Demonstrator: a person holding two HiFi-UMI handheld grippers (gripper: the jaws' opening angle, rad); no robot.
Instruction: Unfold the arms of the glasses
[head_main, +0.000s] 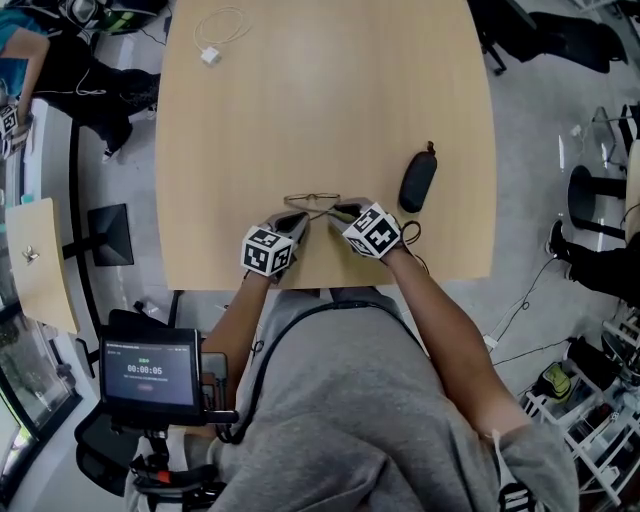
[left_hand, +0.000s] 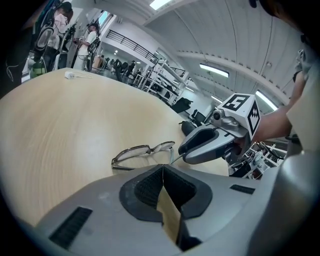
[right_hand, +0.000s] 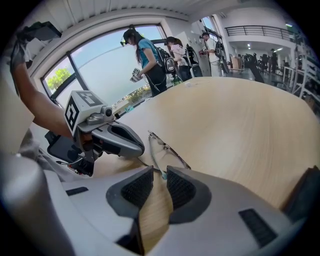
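Thin wire-framed glasses (head_main: 312, 201) lie on the wooden table (head_main: 330, 100) near its front edge, between my two grippers. My left gripper (head_main: 299, 219) has its jaws shut, and the end of one thin arm runs into their tips (left_hand: 162, 166). My right gripper (head_main: 339, 210) faces it from the other side. Its jaws (right_hand: 160, 175) stand slightly apart, with the pale tip of the other arm lying loose in the gap. In the left gripper view the lenses (left_hand: 142, 150) sit just ahead, and the right gripper (left_hand: 183, 149) is close beside them.
A black glasses case (head_main: 417, 180) lies to the right of the grippers. A white cable with a plug (head_main: 216, 40) rests at the table's far left. A tablet on a stand (head_main: 150, 372) is below the front edge. People stand in the background.
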